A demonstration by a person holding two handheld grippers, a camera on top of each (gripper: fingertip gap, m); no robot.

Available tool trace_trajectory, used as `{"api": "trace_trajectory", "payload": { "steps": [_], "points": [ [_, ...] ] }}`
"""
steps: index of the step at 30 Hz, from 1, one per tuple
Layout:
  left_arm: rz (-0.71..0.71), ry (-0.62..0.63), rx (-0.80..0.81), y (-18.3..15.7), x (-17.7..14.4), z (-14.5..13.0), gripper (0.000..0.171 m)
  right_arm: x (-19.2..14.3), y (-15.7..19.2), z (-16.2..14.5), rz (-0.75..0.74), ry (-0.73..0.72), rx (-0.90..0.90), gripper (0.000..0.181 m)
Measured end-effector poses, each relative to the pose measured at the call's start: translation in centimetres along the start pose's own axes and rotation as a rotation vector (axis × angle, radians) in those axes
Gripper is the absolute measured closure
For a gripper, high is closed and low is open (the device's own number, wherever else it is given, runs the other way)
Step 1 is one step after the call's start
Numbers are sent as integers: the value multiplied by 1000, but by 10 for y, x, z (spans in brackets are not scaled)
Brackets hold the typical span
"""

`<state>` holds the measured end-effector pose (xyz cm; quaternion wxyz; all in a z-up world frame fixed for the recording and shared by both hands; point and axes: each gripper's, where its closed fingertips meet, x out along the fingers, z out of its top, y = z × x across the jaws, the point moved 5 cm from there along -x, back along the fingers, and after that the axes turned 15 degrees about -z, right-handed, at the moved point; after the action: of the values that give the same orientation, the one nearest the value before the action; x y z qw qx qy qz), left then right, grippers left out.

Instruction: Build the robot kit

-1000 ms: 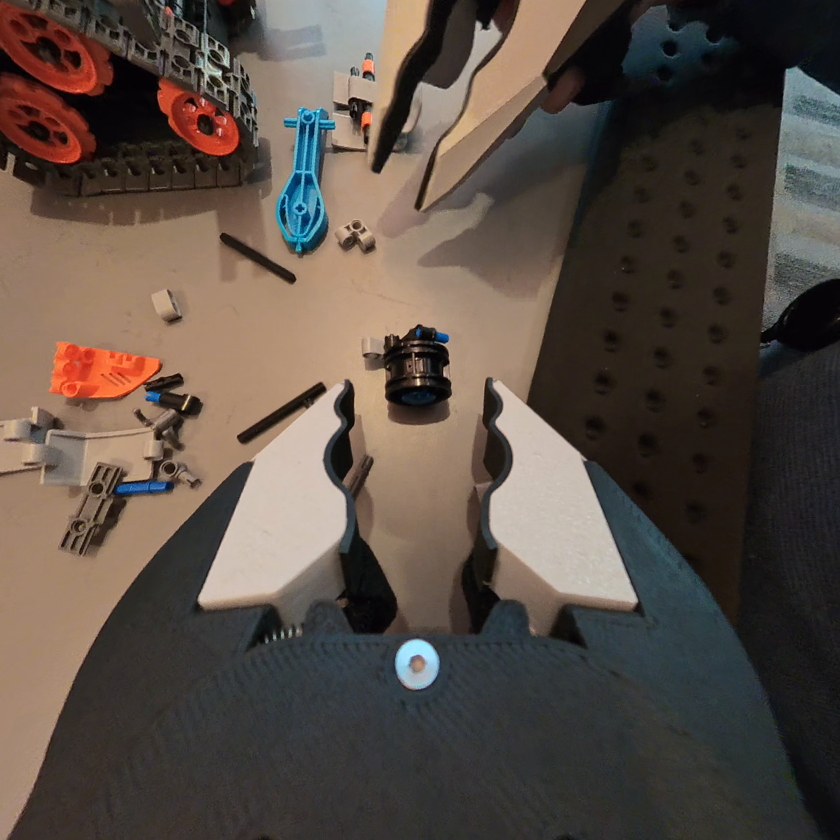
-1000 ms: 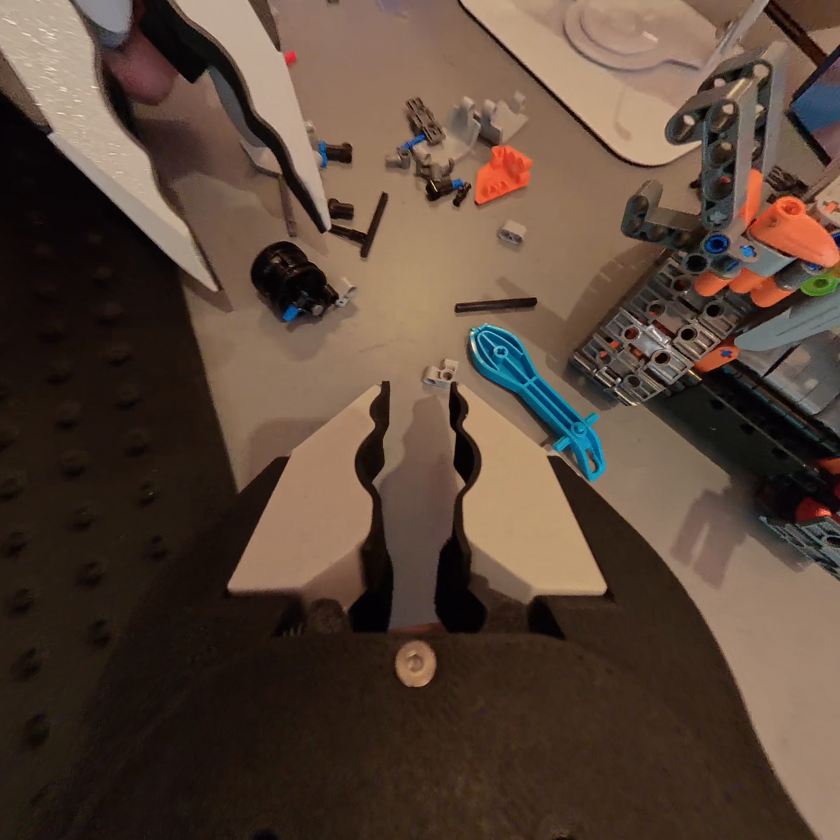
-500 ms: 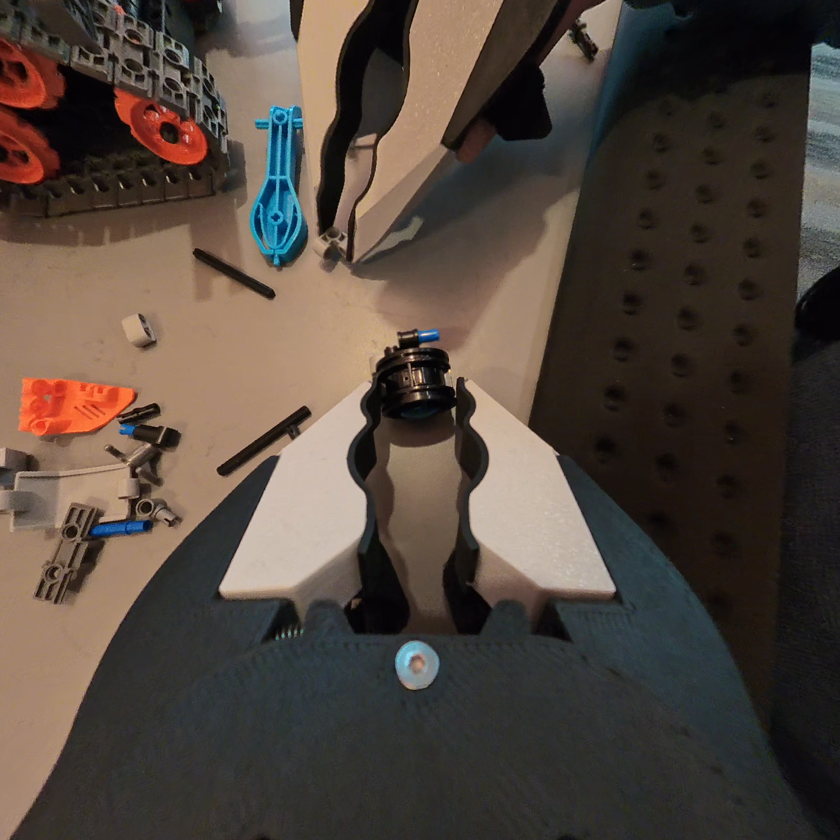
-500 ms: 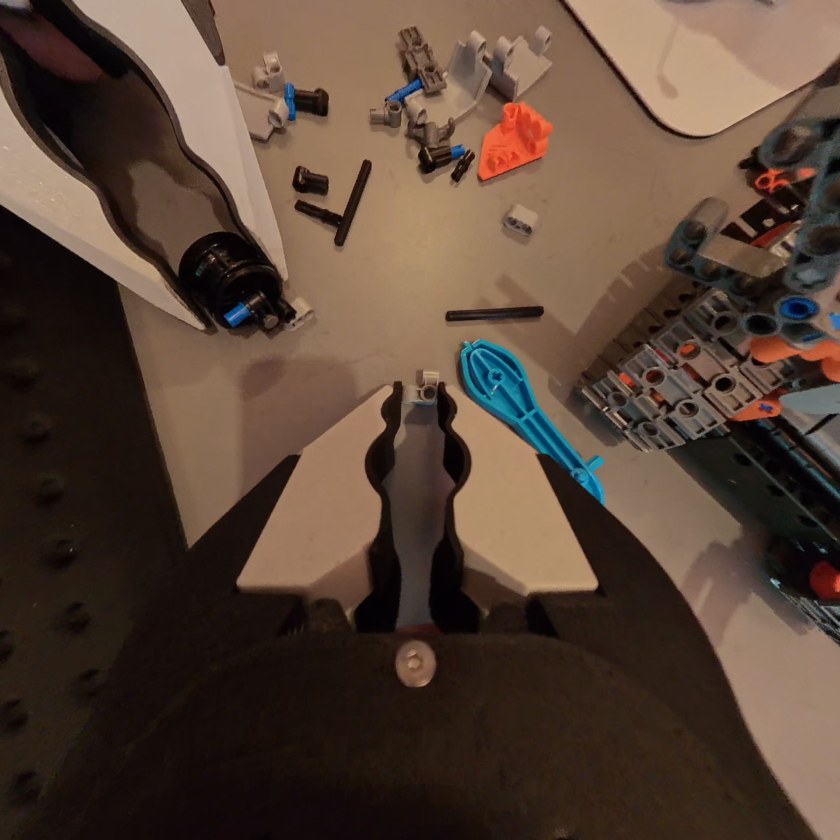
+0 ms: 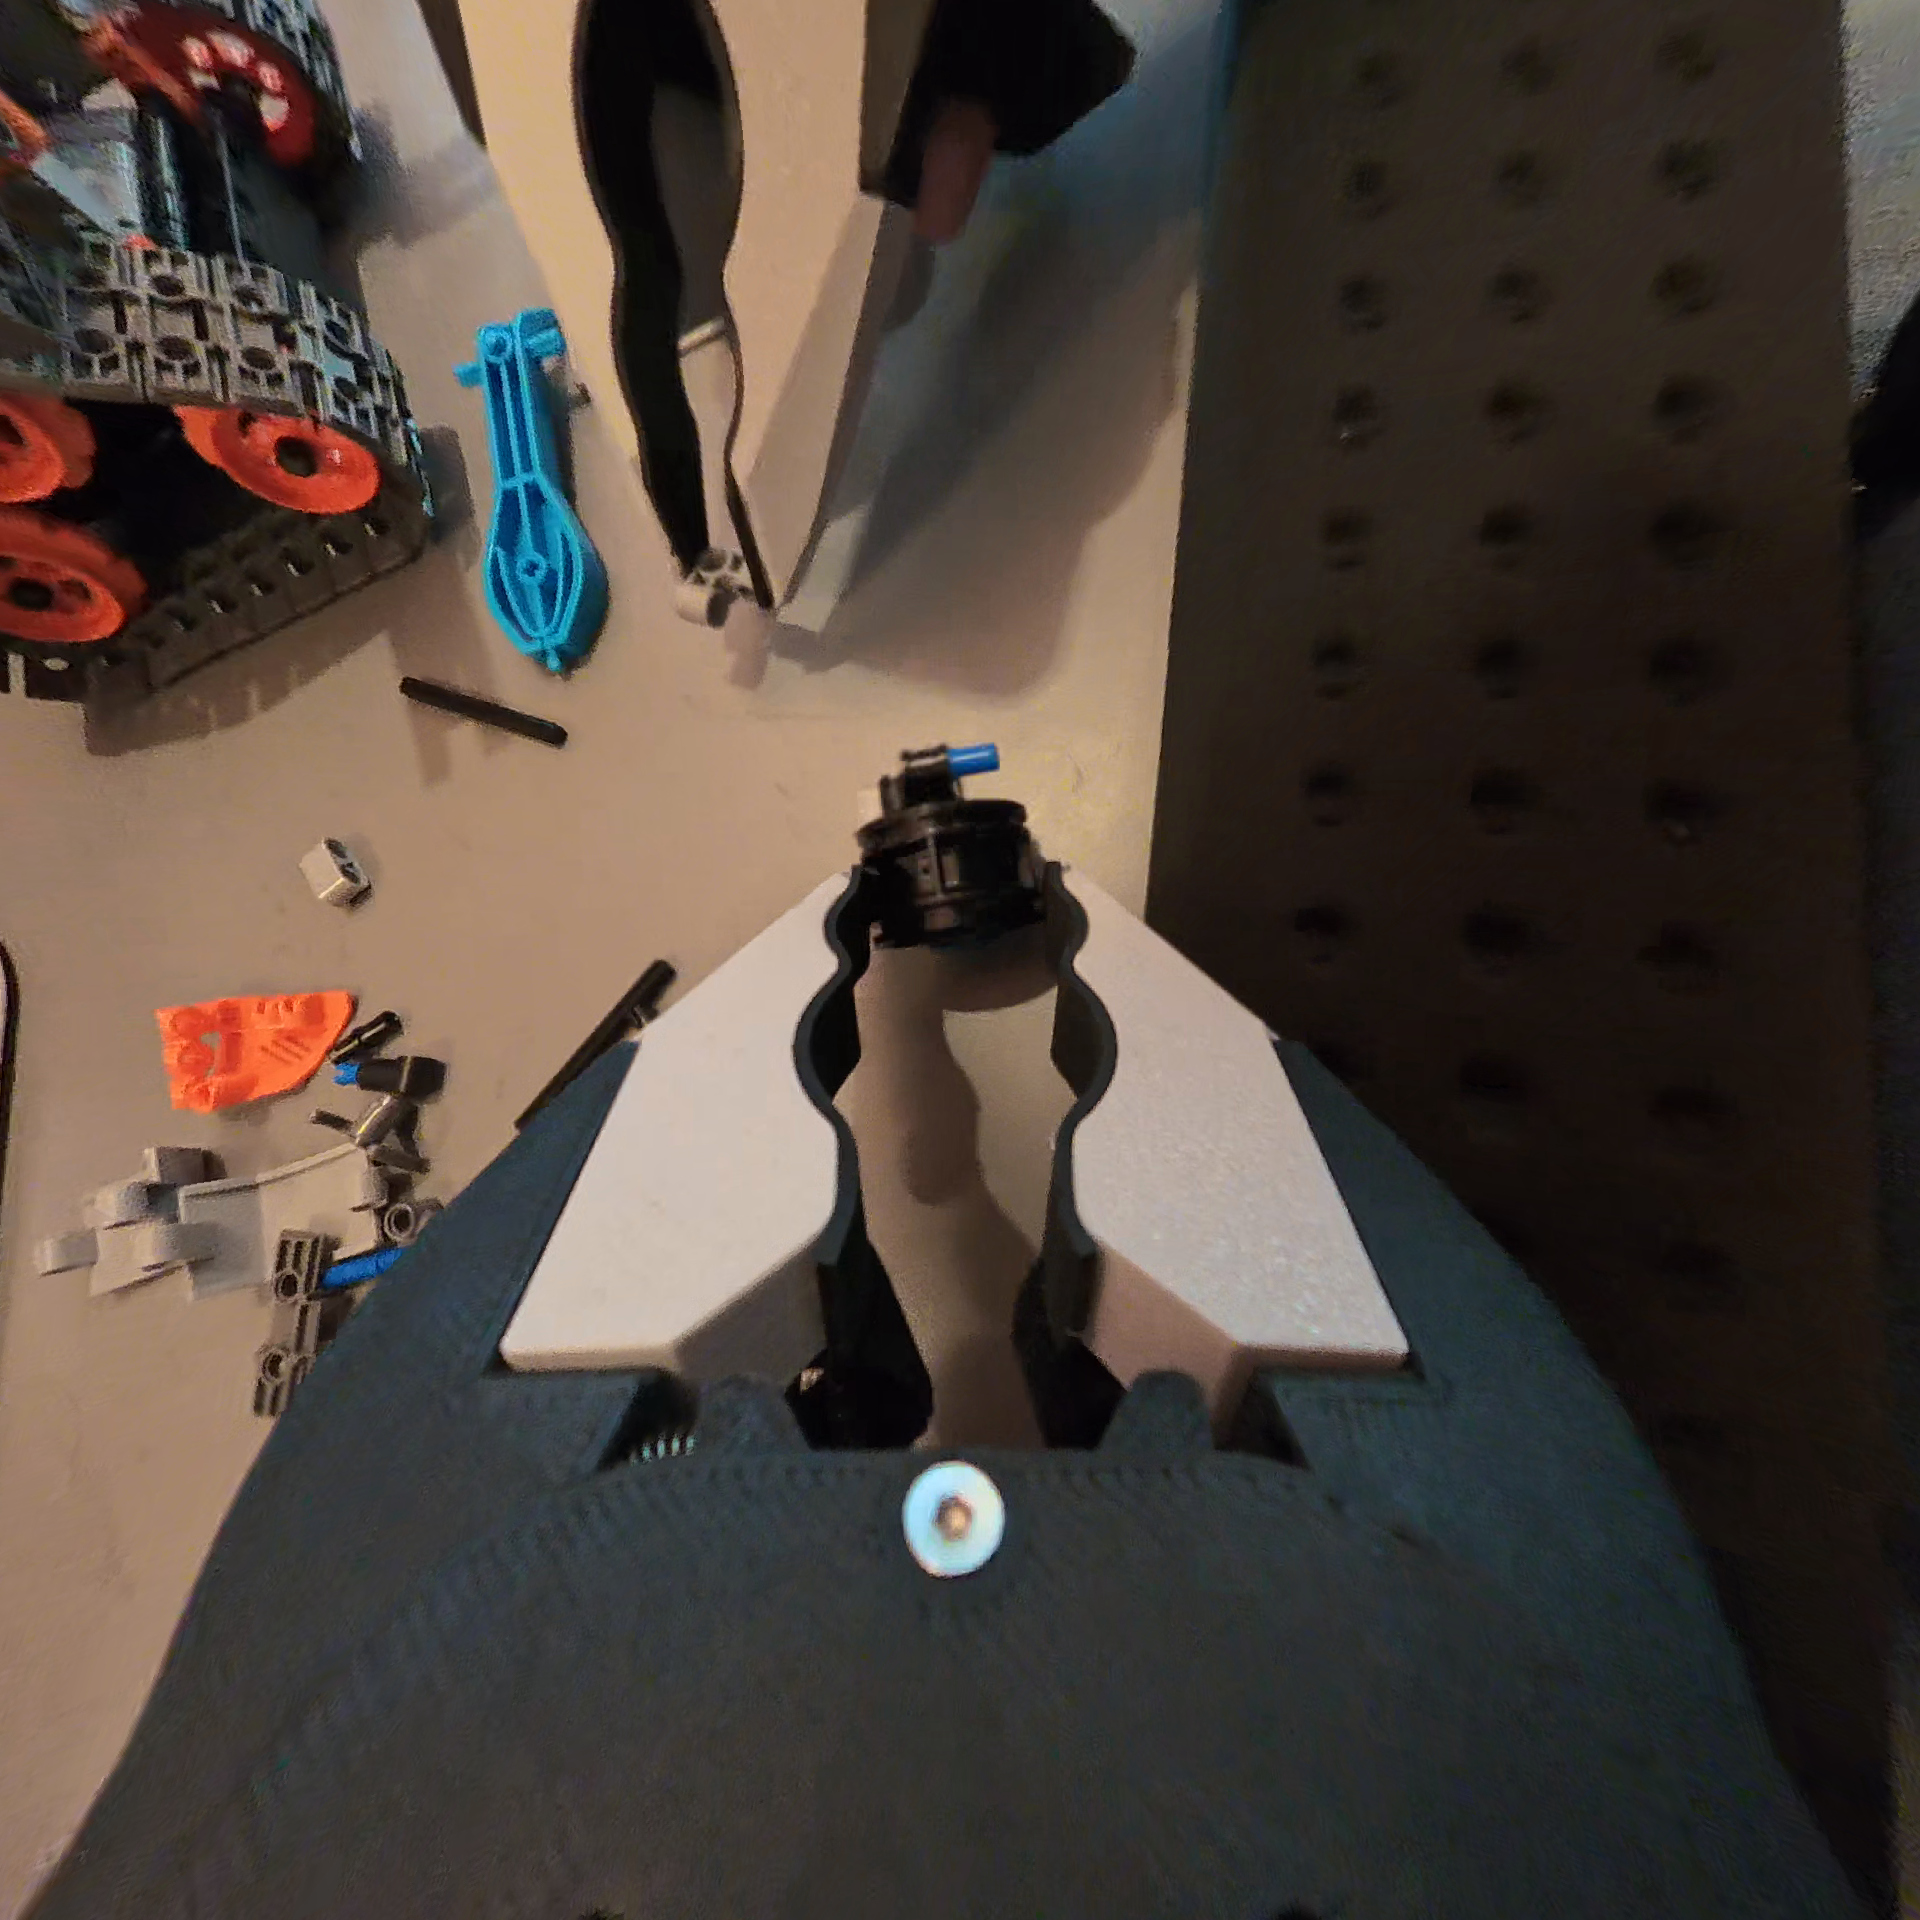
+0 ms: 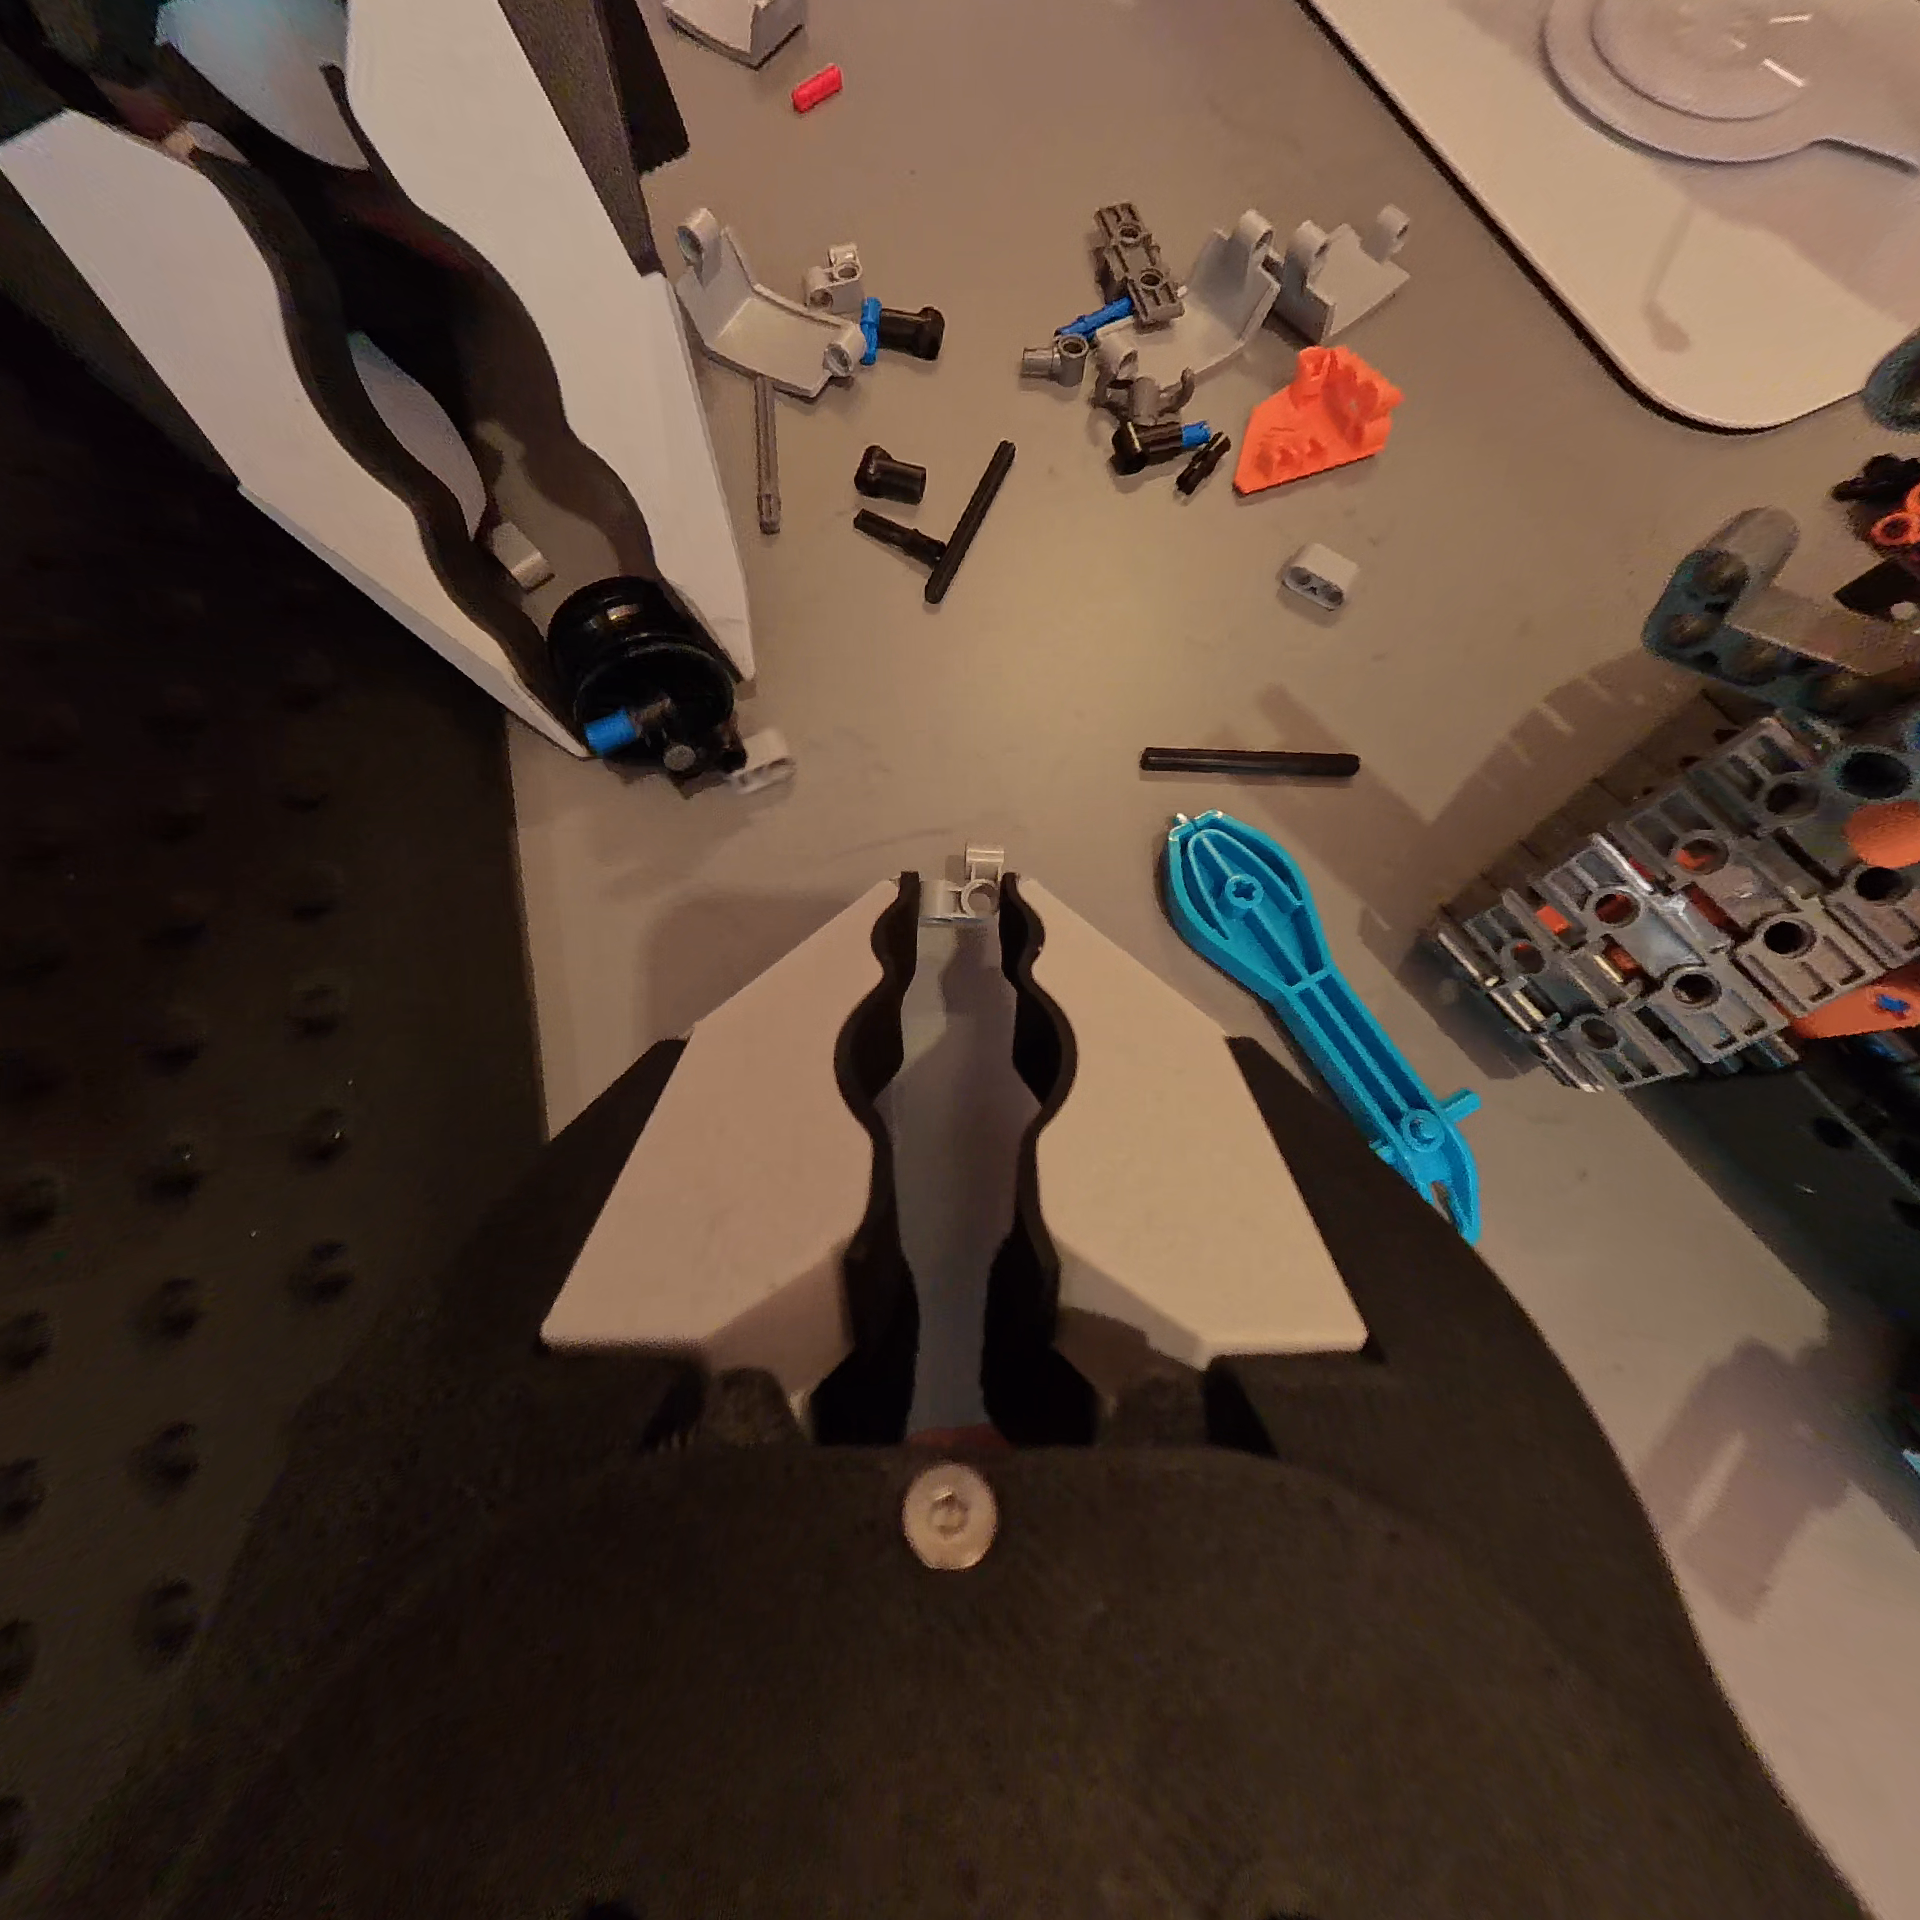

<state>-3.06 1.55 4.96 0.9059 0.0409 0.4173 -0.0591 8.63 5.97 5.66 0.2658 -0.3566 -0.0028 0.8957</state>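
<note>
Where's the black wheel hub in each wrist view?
Left wrist view: black wheel hub upper centre, clamped at the left hand-held gripper tips.
Right wrist view: same hub at left, between the far gripper's fingers.
Shared landmark: blue tool flat on the table.

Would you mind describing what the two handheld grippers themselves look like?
Both share one build. The left gripper and right gripper each have a dark, ridged, rounded body with a silver screw at its centre, and two pale grey wedge-shaped fingers lined with wavy black pads. A small spring shows at the left one's finger base. No cables are visible.
</note>
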Motion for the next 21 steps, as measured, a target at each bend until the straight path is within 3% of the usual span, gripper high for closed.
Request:
{"api": "trace_trajectory", "payload": {
  "steps": [7, 11, 13, 15, 21],
  "points": [
    [-36, -16, -58, 5, -9, -4, 122, -5, 1, -3, 23, -8, -6, 168],
    [-132, -68, -138, 2, -11, 0, 122, -2, 6, -10, 23, 41, -44, 168],
    [-155, -83, -159, 3, -8, 3, 126, -1, 8, -12, 29, 55, -64, 168],
    [-168, -57, -167, 1, -3, 2, 142, 0, 9, -12, 30, 56, -67, 168],
    [-33, -14, -103, 5, -3, 1, 142, 0, 7, -10, 6, 57, -69, 168]
  ]
}}
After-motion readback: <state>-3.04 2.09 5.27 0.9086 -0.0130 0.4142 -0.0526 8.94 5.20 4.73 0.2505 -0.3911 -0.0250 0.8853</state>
